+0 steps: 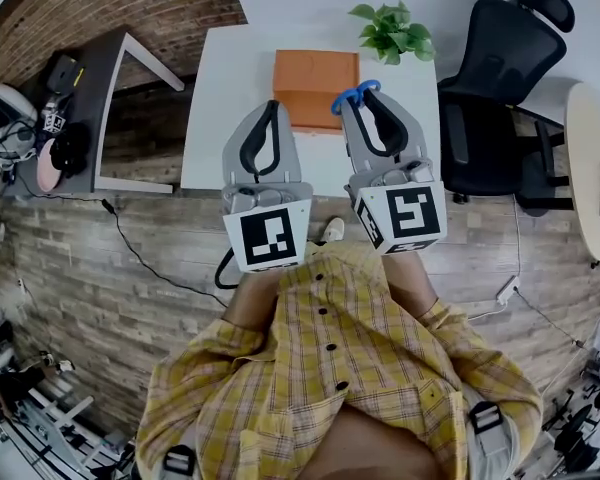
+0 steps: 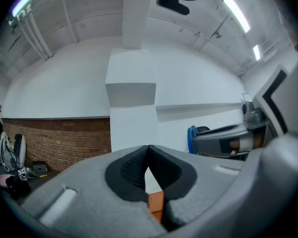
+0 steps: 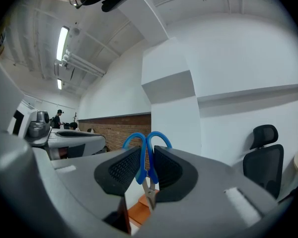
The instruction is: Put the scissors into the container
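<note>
Blue-handled scissors (image 3: 145, 155) stand upright between the pads of my right gripper (image 3: 147, 168), handles up and blades pointing down; the jaws are shut on them. In the head view the blue handles (image 1: 355, 94) stick out past my right gripper (image 1: 365, 103), just at the right edge of the orange container (image 1: 314, 86) on the white table (image 1: 220, 108). My left gripper (image 1: 270, 118) hangs in front of the container's near left side, jaws shut with nothing between them. In the left gripper view a strip of the orange container (image 2: 155, 206) shows below the closed pads.
A potted green plant (image 1: 392, 30) stands at the table's back right. A black office chair (image 1: 500, 78) is to the right of the table. A grey side table (image 1: 75, 108) with gear lies to the left. A round table edge (image 1: 592, 168) is far right.
</note>
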{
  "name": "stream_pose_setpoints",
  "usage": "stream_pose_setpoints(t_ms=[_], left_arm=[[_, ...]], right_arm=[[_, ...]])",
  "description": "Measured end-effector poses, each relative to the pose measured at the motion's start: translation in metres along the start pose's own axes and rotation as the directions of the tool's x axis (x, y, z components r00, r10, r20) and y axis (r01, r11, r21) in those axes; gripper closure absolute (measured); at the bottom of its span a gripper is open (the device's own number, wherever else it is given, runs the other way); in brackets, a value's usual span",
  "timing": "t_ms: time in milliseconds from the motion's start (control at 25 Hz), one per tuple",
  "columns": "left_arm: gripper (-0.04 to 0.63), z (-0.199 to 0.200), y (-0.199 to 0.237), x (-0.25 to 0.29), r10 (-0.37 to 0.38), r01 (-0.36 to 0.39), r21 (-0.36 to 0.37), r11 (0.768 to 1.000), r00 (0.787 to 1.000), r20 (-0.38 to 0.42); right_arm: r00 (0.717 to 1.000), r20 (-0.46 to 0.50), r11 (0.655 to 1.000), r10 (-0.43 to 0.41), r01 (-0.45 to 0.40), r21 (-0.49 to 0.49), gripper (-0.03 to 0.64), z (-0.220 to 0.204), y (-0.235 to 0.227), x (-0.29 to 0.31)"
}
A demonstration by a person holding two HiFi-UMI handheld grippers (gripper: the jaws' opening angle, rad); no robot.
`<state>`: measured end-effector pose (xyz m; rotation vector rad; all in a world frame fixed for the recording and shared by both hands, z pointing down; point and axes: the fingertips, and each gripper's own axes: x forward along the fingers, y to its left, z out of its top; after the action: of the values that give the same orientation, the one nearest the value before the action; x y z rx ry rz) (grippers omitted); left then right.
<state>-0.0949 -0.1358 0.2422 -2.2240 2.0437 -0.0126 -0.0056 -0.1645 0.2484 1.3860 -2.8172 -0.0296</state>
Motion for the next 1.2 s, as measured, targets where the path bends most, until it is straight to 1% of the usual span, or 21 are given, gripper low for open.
stream_pose_setpoints(t_ms=[200,320,440,560,680,800,960,1200], left_arm=[[0.595,-0.007,0.005,0.008,0.007,-0.007,-0.008,1.000,1.000,-0.019],[0.595,-0.016,0.014,0.014,0.001,-0.002,-0.020,1.000,0.999,-0.037],[0.595,-0.027,0.020,0.023,-0.026,0.024,-0.029,0.999,0.998,-0.060],[0.595,-0.029,0.027,0.037,-0.053,0.051,-0.038,0.998,0.997,-0.060],[0.595,-0.034,0.034,0.049,-0.075,0.073,-0.030,0.997,0.994,-0.074],[0.595,-0.042,0.038,0.059,-0.090,0.087,-0.041,0.995,0.992,-0.092],[0.595,-0.055,0.043,0.070,-0.103,0.098,-0.049,0.994,0.988,-0.114],[0.595,-0.071,0.046,0.081,-0.118,0.110,-0.058,0.992,0.983,-0.142]], right_arm=[[0.999,-0.037,1.000,0.010,-0.010,-0.021,0.525,-0.012,-0.002,0.013],[0.997,-0.079,0.999,0.021,-0.024,-0.030,0.525,-0.025,0.000,0.028],[0.991,-0.135,0.998,0.018,-0.025,-0.049,0.525,-0.042,-0.001,0.044],[0.984,-0.177,0.998,0.014,-0.026,-0.065,0.525,-0.052,-0.001,0.059],[0.980,-0.200,0.997,0.008,-0.023,-0.071,0.525,-0.057,0.000,0.073],[0.974,-0.226,0.997,0.002,-0.020,-0.077,0.525,-0.068,-0.001,0.084],[0.961,-0.278,0.995,0.002,-0.029,-0.094,0.525,-0.088,-0.002,0.096],[0.932,-0.363,0.990,0.009,-0.061,-0.129,0.525,-0.120,-0.005,0.109]])
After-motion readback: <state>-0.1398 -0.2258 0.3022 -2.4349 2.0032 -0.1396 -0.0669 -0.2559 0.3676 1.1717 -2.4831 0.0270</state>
